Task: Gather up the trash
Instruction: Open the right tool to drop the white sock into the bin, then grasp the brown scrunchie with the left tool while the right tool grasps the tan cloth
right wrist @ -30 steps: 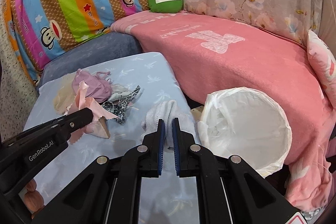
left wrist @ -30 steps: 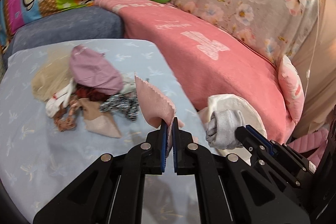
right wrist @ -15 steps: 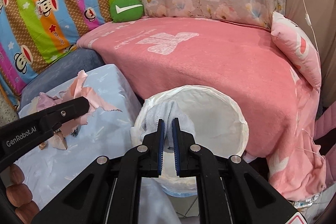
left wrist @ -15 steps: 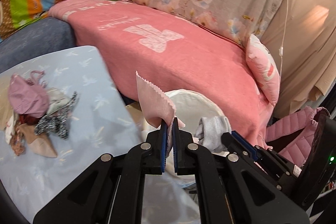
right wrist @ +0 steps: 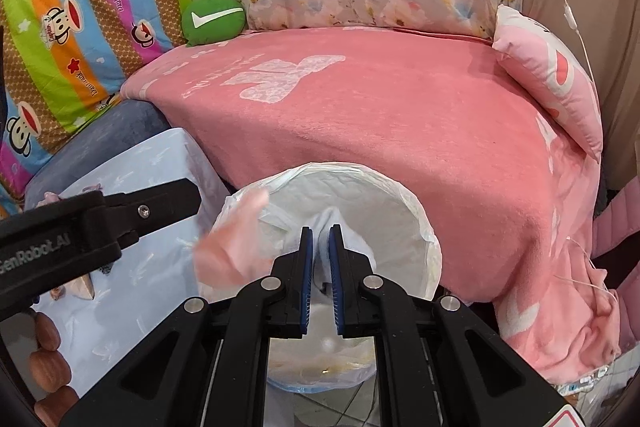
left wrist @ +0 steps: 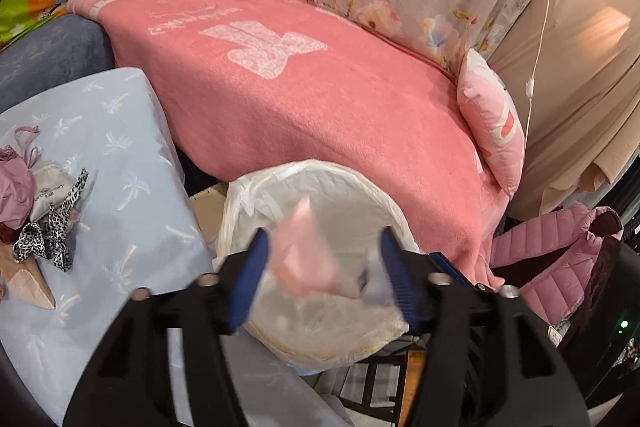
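Both grippers have swung away from the blue-covered table (left wrist: 120, 147) to the white-lined bin (left wrist: 352, 179) beside the pink-blanketed sofa (left wrist: 320, 95), and the left gripper (left wrist: 320, 267) has just been opening: its jaws now stand well apart, and the pink cloth scrap (left wrist: 304, 259) they had clamped is a blur between them, touching neither pad, apparently dropping toward the bin's mouth.

At far left, more trash waits on the table: a heap of fabric scraps (left wrist: 36, 203), among them a mauve bundle, a leopard-print strip and a beige pointed piece. In the right wrist view the same pink scrap (right wrist: 228, 247) hangs blurred over the bin's near rim, just beside the left gripper's black finger (right wrist: 120, 215).

Further right, the right gripper (right wrist: 320, 259) is closed tight on a white sock (right wrist: 344, 239) and poised over the bin (right wrist: 400, 195); the sock bulges out around the blue pads.

All of this looks light, limp and unbreakable. The pieces will flutter rather than fall straight, so a release is safest well inside the rim. The scraps on the table should take a simple pinch on any raised fold or free corner; a grab into the middle of the heap may drag neighbours along.
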